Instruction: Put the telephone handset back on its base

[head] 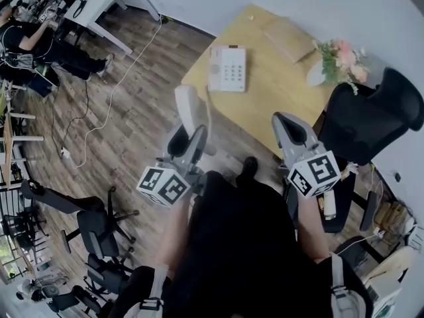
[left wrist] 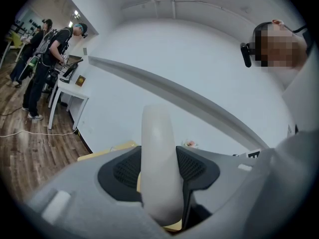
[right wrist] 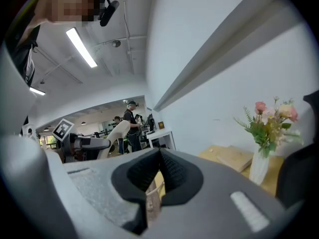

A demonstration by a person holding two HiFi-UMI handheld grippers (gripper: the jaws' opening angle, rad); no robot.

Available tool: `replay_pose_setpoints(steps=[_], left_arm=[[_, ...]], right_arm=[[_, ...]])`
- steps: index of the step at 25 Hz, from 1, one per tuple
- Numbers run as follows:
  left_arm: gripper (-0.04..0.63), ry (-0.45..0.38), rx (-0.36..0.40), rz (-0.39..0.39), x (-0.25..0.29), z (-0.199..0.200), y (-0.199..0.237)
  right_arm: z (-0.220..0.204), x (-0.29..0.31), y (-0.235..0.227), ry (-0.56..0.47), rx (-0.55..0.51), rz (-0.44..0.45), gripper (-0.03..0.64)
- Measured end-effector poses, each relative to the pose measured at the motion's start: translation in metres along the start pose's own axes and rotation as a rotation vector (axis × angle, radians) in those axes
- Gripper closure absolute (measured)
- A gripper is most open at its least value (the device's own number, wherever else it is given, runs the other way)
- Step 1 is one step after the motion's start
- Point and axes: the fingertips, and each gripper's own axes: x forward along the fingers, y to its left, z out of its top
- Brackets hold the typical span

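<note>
The left gripper (head: 187, 132) was clamped on the white handset (head: 186, 106) in the head view, upright and well short of the base (head: 227, 68) on the table (head: 291, 98), with the right gripper (head: 286, 126) likewise short of the base. The left gripper view showed both pads pressed on the handset, and the right gripper view showed jaws pinched together on nothing. It looked like the carry step, and the next move called for laying the handset flat over the base's cradle.

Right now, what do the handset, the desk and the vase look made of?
Handset: smooth off-white plastic, by its soft even sheen.
Desk: light wood or wood-look laminate; pale yellow matte top, grain too small to tell.
Vase: white, probably glazed ceramic, though the look leaves it open.
</note>
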Motion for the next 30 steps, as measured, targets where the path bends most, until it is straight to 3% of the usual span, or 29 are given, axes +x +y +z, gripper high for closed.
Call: replay_pose_setpoints(steps=[5,12,30], left_arm=[[0.373,0.017,0.031,-0.019,0.003,-0.005,-0.003],[0.373,0.041,-0.002,-0.01,0.011,-0.002,0.021],[0.373,0.076,-0.014,-0.122,0.119,0.05,0.087]], right_arm=[[-0.011,0.001,-0.005,0.019,0.016,-0.02,0.614],[-0.015,0.022,-0.001,0.054,0.014,-0.027,0.614],[0.036,0.123,-0.028,0.059,-0.056,-0.112,0.614]])
